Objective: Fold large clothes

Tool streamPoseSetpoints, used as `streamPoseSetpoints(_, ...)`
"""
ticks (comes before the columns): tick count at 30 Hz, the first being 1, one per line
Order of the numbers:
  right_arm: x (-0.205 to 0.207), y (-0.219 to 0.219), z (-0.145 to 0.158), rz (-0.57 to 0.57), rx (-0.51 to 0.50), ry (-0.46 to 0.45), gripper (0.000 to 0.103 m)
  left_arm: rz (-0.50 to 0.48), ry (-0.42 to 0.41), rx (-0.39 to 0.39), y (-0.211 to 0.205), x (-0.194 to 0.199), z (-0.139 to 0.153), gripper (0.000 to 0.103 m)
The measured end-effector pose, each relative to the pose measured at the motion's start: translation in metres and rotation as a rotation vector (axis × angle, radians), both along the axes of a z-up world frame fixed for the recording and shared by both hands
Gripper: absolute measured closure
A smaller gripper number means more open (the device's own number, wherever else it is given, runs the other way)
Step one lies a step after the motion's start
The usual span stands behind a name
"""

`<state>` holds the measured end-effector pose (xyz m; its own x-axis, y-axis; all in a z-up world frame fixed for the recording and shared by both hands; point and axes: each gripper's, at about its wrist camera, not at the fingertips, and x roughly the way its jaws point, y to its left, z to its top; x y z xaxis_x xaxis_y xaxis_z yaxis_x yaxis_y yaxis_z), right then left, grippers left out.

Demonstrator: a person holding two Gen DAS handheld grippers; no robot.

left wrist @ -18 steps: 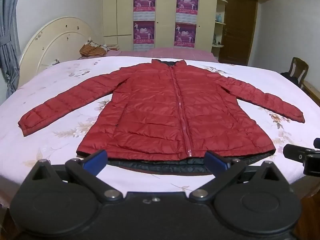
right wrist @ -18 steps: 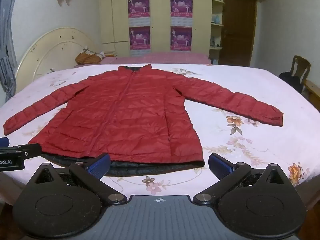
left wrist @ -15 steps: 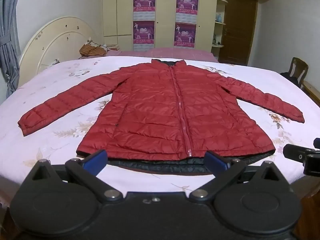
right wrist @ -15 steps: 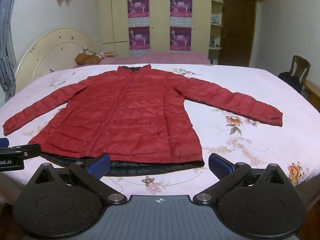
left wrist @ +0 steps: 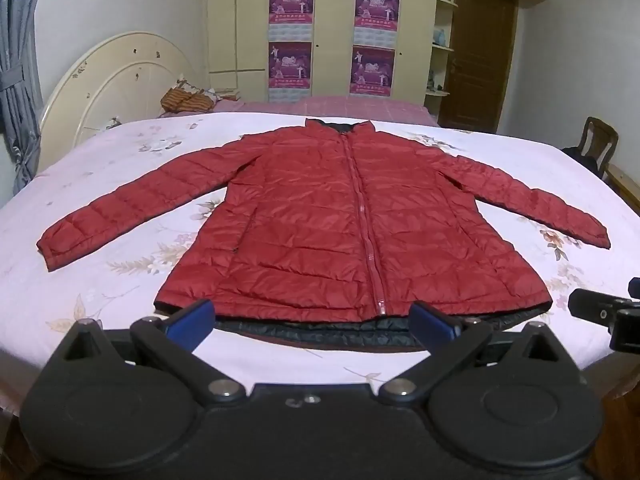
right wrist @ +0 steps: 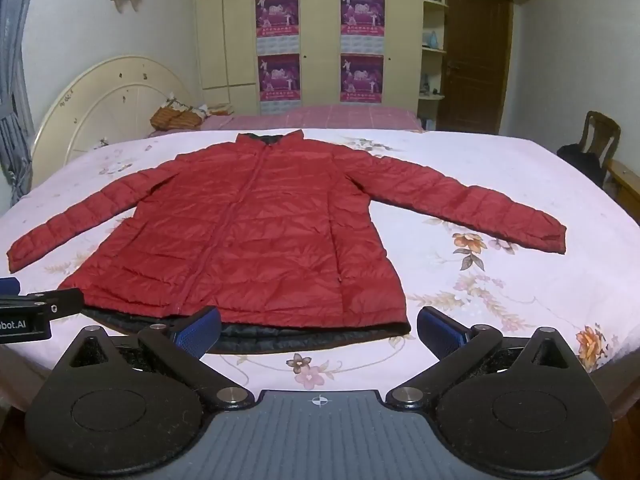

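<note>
At the far left of the right wrist view, the black body of the left gripper (right wrist: 38,306) carries white lettering that reads "bot.AI", cut off at the frame edge; it is the only writing I can make out. The four purple posters (right wrist: 278,14) on the cream wardrobe doors have lines of text too small to read. A small orange-brown woven basket (right wrist: 176,118) sits by the curved cream headboard (right wrist: 108,100), its contents unclear. The red quilted puffer jacket (left wrist: 352,224) lies flat and zipped on the pale pink floral bedsheet (left wrist: 120,264), front up, both sleeves spread outward, collar towards the wardrobe, dark lining showing below the hem at the near edge. Both tools hover just short of that hem, blue-padded jaws spread wide and empty: the left gripper's before its middle, the right gripper (right wrist: 318,330) before the right corner.
</note>
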<state>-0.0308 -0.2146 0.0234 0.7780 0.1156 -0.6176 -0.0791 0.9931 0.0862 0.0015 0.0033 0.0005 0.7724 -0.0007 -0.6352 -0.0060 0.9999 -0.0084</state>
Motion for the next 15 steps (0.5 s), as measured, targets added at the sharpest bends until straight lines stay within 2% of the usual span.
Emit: streamPoseSetpoints(15,-0.0001,-0.0001,-0.0001,0.0,0.003,0.0,0.0,0.002,0.0,-0.001,0.0013,-0.0014,0.0013,0.0)
